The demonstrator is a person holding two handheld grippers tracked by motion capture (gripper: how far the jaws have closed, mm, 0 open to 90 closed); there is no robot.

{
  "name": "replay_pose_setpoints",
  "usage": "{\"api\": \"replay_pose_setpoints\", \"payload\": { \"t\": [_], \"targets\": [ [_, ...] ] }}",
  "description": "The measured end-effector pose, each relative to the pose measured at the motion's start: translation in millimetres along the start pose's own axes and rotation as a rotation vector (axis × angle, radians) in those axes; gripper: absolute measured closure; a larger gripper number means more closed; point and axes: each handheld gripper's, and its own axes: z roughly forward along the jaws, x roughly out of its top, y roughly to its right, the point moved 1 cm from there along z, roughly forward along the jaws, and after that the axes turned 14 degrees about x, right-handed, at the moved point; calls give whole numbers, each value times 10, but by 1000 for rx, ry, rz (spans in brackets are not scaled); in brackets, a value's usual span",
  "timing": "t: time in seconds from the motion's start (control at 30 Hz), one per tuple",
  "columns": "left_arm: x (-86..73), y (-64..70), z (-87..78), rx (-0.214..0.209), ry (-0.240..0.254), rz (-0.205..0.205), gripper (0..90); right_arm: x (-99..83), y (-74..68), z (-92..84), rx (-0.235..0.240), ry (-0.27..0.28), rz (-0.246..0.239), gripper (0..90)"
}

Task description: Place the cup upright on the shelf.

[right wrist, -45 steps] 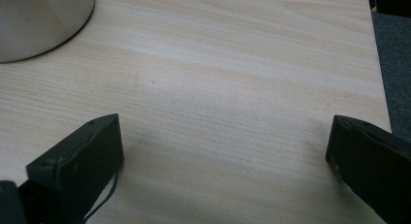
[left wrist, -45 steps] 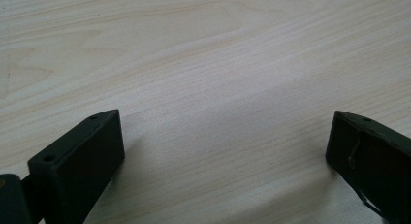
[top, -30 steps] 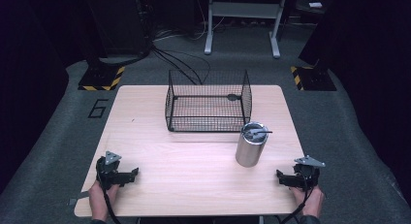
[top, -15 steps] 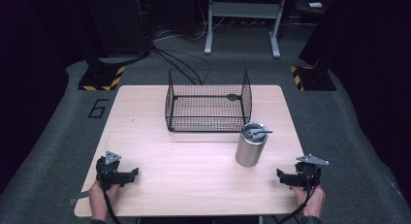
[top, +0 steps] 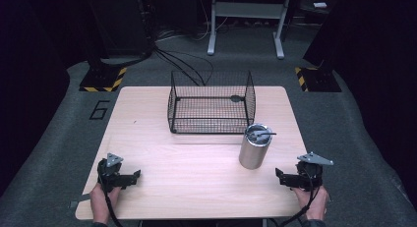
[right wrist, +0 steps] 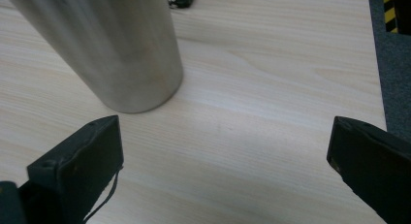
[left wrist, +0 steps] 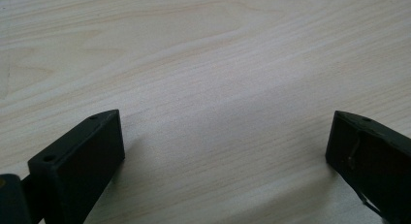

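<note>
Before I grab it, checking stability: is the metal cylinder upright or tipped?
Upright: the silver metal cylinder stands on its base on the wooden table.

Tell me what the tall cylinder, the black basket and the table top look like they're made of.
The cylinder looks like brushed steel or aluminium: grey, satin sheen, soft vertical streaks in the right gripper view. The basket appears to be thin wire mesh with a black coating, since the table shows through its grid. The table top reads as pale wood or wood-look laminate, matte with straight grain lines; which one cannot be told.
</note>
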Motion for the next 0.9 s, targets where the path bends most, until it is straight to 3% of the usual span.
{"api": "replay_pose_setpoints", "payload": {
  "t": [0.3,0.9],
  "targets": [
    [0,0,0,0,-1,0,3,221,-264,-51,54,50,-25,0],
    [2,-3,-4,-3,-6,3,3,529,-530,286,102,81,-92,0]
  ]
}}
